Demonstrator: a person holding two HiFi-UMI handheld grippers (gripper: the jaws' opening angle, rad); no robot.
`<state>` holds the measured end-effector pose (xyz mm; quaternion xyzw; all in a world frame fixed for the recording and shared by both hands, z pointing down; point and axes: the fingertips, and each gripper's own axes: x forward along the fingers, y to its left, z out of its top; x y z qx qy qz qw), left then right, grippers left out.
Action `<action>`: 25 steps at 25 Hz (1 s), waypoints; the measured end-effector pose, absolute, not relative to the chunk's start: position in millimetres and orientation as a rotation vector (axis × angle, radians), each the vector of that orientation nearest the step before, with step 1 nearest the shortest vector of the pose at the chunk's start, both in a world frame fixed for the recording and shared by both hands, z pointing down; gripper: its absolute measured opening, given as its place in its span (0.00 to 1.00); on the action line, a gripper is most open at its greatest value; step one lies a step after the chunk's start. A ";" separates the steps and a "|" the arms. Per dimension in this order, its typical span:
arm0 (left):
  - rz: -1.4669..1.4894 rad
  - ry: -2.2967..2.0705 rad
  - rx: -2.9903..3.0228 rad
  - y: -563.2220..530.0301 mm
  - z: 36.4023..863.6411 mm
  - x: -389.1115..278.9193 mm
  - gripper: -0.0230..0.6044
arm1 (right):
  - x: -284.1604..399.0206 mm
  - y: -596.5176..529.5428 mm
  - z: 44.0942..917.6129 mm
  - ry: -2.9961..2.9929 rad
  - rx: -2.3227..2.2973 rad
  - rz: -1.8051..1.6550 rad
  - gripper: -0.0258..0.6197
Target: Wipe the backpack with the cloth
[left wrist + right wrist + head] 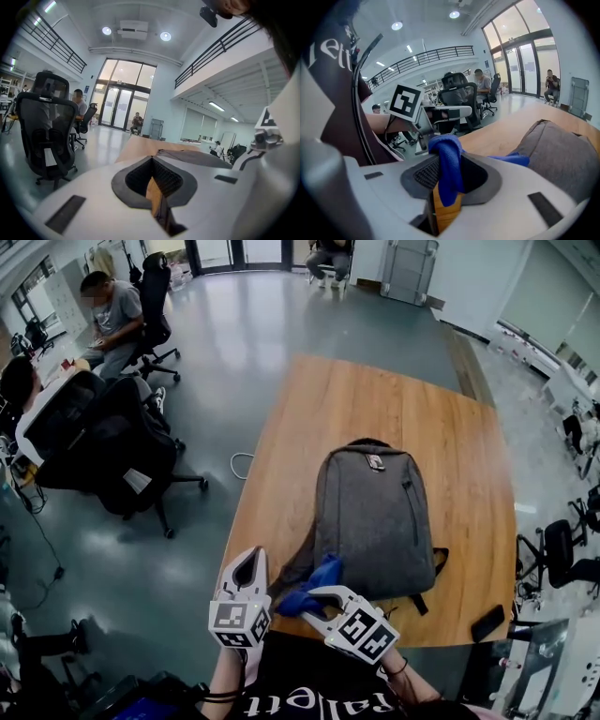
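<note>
A grey backpack (375, 517) lies flat on the wooden table (328, 418), its top handle toward the far side. My right gripper (316, 595) is at the backpack's near left corner, shut on a blue cloth (317, 581) that rests against the bag's edge. In the right gripper view the cloth (447, 164) hangs bunched between the jaws of the gripper (450, 161), with the backpack (562, 154) just ahead to the right. My left gripper (252, 554) hovers by the table's left edge, shut and holding nothing; its own view (152, 160) shows the backpack (187, 157) beyond it.
A black phone (487, 622) lies near the table's front right corner. Black office chairs (112, 451) and a seated person (112, 320) are on the floor to the left, more chairs (562, 559) to the right. A white cable (242, 465) loops beside the table.
</note>
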<state>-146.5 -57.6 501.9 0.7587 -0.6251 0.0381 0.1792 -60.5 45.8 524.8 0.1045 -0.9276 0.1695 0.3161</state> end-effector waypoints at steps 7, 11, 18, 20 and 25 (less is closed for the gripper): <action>0.134 -1.771 2.151 -58.6 502.6 -143.3 0.03 | -48.2 21.5 480.2 -2.615 0.484 0.698 0.22; 0.152 -1.742 2.178 -57.9 499.4 -132.7 0.03 | -22.0 -4.5 476.3 -2.621 0.655 0.794 0.22; 0.187 -1.628 2.276 -57.8 497.6 -95.0 0.03 | 34.1 -20.0 501.5 -2.515 0.853 0.811 0.22; 0.193 -1.611 2.289 -59.0 496.9 -89.4 0.03 | 52.0 -22.9 505.0 -2.489 0.915 0.820 0.22; 0.197 -1.593 2.301 -61.3 494.7 -83.9 0.03 | 109.1 -25.3 510.1 -2.407 1.098 0.830 0.22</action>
